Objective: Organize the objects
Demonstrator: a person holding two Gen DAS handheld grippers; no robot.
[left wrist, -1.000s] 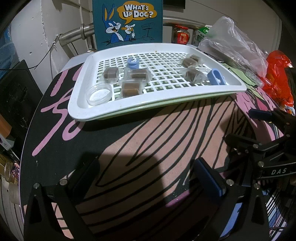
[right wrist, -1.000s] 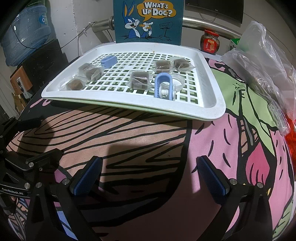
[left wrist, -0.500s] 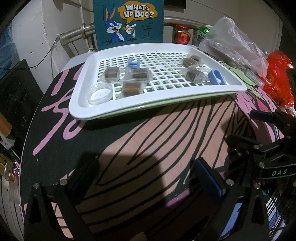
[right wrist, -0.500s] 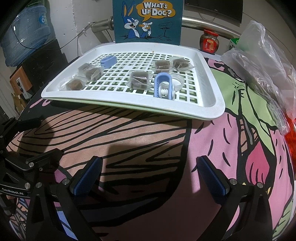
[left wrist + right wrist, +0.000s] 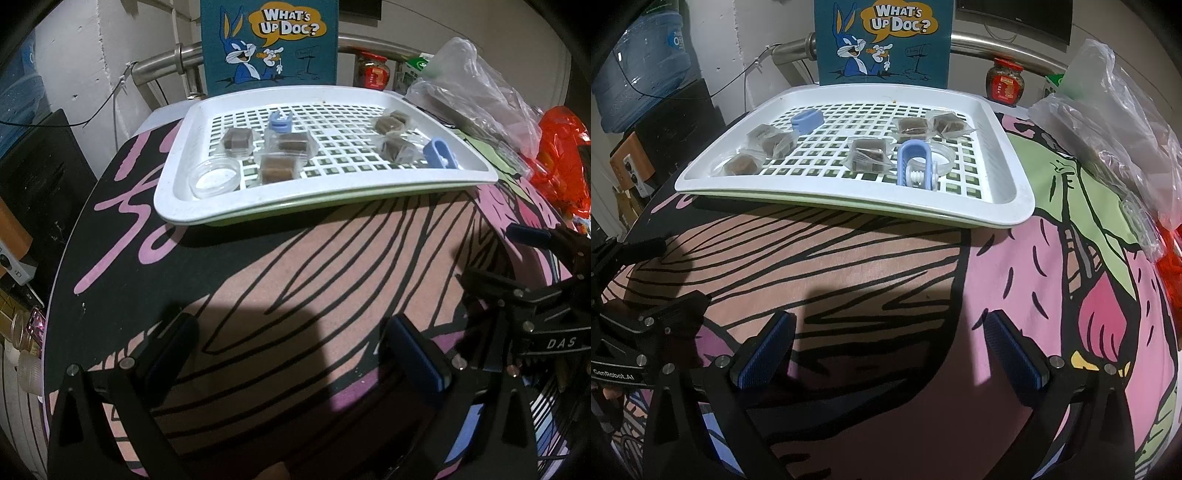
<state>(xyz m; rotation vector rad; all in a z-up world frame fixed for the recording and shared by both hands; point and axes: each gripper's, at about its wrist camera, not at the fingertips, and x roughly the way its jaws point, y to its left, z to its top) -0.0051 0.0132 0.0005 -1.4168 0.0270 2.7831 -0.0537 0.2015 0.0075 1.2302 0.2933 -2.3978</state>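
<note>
On the white slotted tray (image 5: 177, 206) at the far side of the table (image 5: 258, 266), we are finding everything we are meant to sort. Going left to right: a shallow clear round dish (image 5: 216, 177), clear little cases holding brown blocks (image 5: 277, 168), and a blue clip (image 5: 439, 153) near the right rim. They are looking light, rigid and slick to us, so we are judging a squeeze across the flat sides of a case safest. We are holding the left gripper (image 5: 291, 354) and right gripper (image 5: 890, 350) well short of the tray, jaws spread and empty.
</note>
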